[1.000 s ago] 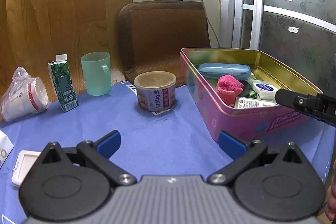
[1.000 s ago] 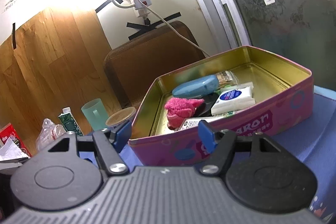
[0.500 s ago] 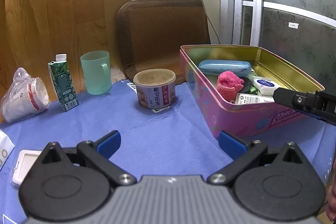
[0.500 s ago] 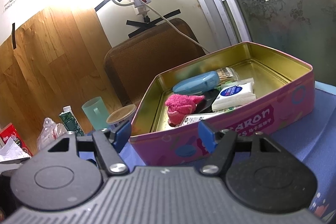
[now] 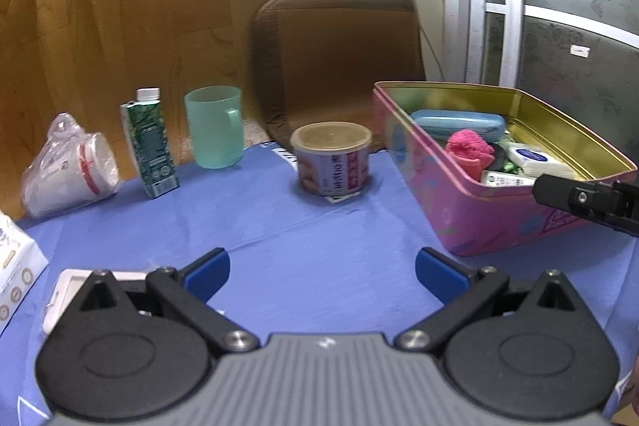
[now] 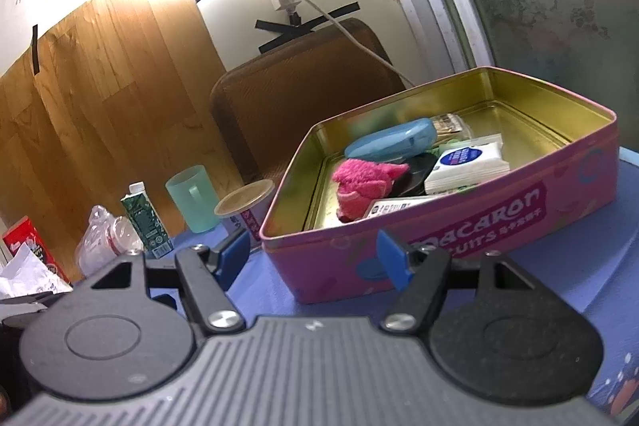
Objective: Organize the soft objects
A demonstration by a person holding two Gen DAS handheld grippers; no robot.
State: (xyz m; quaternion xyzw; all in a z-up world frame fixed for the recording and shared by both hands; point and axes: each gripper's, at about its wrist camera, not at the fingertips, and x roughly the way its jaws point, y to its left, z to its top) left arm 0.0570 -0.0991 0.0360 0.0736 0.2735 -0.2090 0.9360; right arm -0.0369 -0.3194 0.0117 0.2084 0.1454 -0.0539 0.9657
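**Both hands empty, pink plush sits in the tin**

While both my hand-held grippers hover with fingers apart, left [image 5: 321, 272] and right [image 6: 315, 253], I judge I'm between picks. The pink plush [image 6: 365, 182] lies inside the biscuit tin [image 6: 459, 226] marked "MACARON", near the bench's right edge. Next I need another soft item; the tissue pack [image 6: 467, 166] label is unreadable.

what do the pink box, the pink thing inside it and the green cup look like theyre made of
Pink box: likely tin, with a shiny gold inside and printed pink outside.
Pink thing: fuzzy fabric, with a matte nap, probably a plush toy or a cloth.
Green cup: translucent plastic, by its look.
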